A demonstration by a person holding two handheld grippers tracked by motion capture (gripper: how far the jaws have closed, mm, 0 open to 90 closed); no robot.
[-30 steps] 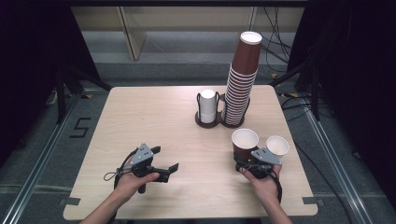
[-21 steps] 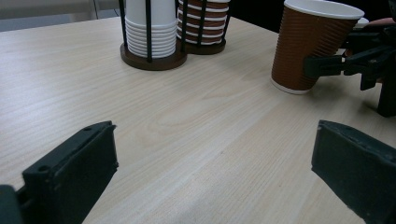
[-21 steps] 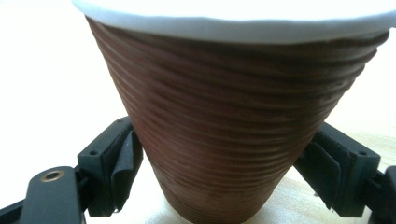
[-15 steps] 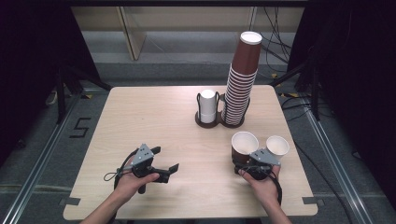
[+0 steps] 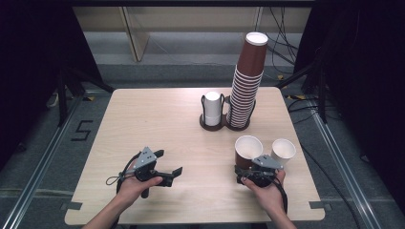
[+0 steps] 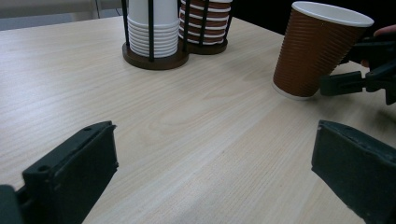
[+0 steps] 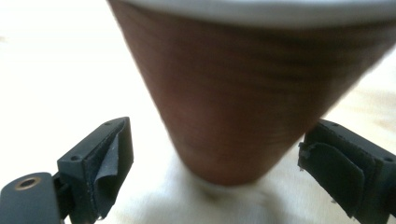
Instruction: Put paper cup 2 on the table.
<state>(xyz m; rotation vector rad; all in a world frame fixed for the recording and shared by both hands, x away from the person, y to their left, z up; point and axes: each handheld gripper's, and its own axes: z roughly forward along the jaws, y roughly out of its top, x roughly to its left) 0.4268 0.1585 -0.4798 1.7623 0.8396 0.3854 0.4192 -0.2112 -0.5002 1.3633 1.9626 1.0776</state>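
My right gripper (image 5: 250, 168) sits just on my side of the brown cup (image 5: 248, 151), jaws spread wide. In the right gripper view the brown cup (image 7: 247, 88) stands between my fingers (image 7: 100, 163), a gap on each side, no contact. The cup is upright on the wooden table (image 5: 157, 119), near side of the cup holder (image 5: 224, 125). A second cup (image 5: 283, 152) stands just right of the brown one, close beside it; I can't tell if they touch. My right hand (image 5: 265, 191) grips the tool from behind.

My left gripper (image 5: 168, 165) is well left of the brown cup, jaws wide apart, nothing between them, bare table under them in the left gripper view. Left hand (image 5: 136, 187) wraps the handle.

The holder sits beyond the brown cup, carrying a short white cup stack (image 5: 212, 108) on the left and a tall brown cup stack (image 5: 247, 81) on the right.
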